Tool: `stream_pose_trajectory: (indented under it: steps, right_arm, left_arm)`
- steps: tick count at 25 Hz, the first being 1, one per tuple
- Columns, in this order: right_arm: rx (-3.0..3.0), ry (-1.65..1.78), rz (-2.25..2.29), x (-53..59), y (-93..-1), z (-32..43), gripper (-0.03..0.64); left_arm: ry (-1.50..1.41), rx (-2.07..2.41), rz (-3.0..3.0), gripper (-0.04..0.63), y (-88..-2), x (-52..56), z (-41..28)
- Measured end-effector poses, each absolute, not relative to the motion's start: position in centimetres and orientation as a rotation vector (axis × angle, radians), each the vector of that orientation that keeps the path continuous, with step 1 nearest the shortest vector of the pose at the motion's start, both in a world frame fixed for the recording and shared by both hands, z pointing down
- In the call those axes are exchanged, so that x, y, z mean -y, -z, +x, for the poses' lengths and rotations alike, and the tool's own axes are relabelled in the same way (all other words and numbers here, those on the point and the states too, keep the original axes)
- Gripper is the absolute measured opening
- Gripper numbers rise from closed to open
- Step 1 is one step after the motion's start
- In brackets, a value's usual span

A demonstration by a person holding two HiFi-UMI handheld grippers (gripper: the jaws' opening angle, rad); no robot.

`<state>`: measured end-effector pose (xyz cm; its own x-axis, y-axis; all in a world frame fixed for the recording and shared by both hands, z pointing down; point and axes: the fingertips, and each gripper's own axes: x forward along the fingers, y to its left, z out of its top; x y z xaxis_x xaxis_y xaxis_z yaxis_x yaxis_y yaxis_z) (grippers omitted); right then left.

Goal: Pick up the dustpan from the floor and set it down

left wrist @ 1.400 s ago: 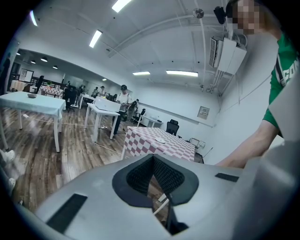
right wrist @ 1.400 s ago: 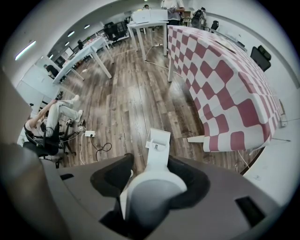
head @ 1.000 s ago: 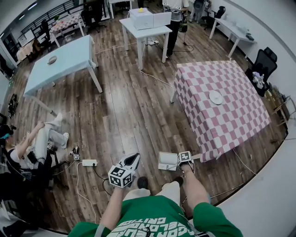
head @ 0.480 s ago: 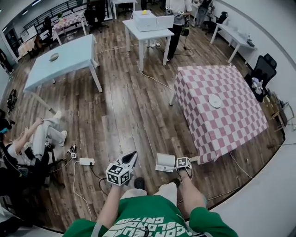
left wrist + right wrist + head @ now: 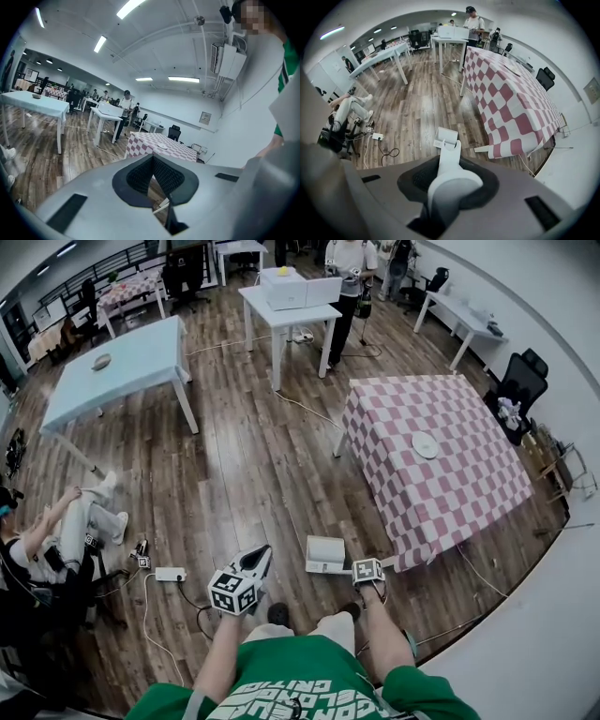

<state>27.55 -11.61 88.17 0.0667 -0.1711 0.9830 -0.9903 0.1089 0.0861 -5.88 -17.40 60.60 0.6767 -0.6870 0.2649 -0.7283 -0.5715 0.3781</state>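
Two hand-held grippers, one dustpan. Right gripper (image 5: 450, 179): points steeply down; its jaws have just been closing and now clamp the white handle of the dustpan (image 5: 325, 554), whose pan sits low by the person's feet at the wooden floor (image 5: 253, 456); whether it touches the boards cannot be told. Left gripper (image 5: 153, 176): held nearly level, left of the dustpan and apart from it, jaws drawn together at the tips with nothing between them. Surroundings: checked-cloth surface (image 5: 450, 474) just right of the dustpan, bearing a white plate (image 5: 425, 444); pale blue surface (image 5: 122, 362) well apart at upper left; power strip (image 5: 170, 574) on the floor left of the left gripper; seated person (image 5: 56, 540) at far left.
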Motion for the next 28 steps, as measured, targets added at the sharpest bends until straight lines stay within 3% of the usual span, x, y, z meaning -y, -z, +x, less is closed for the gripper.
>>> stream_pose_trajectory:
  steps: [11, 28]
  right_arm:
    - [1.566, -0.805, 1.384, 16.2, -79.5, 25.3, 0.115]
    - [1.859, -0.439, 1.683, 19.2, -58.4, 24.4, 0.115]
  left_arm:
    - [-0.098, 1.087, 2.47, 0.003, -59.2, 18.1, -6.9]
    - [-0.061, 1.044, 2.602, 0.003, -54.7, 20.6, -5.9]
